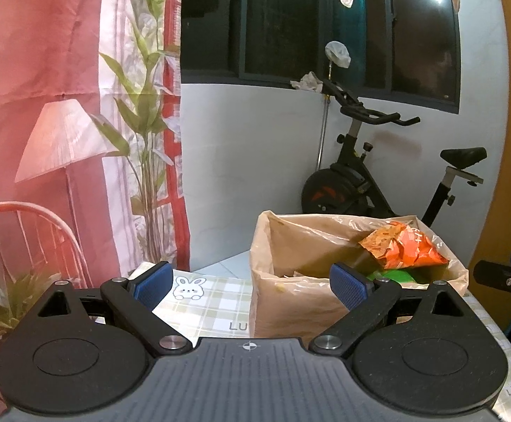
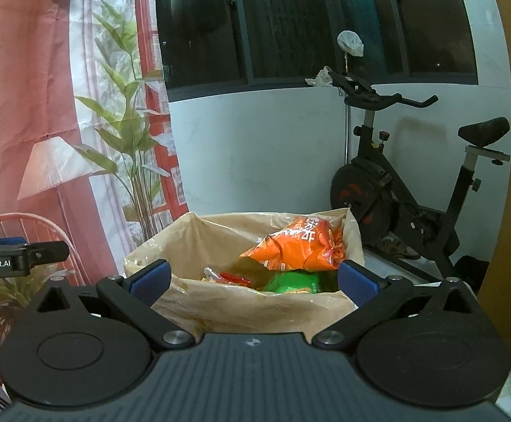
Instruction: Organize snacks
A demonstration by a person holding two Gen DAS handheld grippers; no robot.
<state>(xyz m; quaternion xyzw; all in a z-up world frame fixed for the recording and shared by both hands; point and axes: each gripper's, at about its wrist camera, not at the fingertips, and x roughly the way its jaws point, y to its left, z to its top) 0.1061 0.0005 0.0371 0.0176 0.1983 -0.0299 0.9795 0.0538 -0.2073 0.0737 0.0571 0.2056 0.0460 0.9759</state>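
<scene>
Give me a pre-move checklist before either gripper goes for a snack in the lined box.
1. Left gripper open and holding nothing: ok.
2. Right gripper open and holding nothing: ok.
3. Lined box open at the top, nothing covering it: ok.
4. Orange snack bag lies on top, within view of both cameras: ok.
5. Green packet free to lift: not ok, the orange bag partly lies over it.
6. Grippers apart from each other: ok, the left gripper shows only at the edge of the right wrist view.
</scene>
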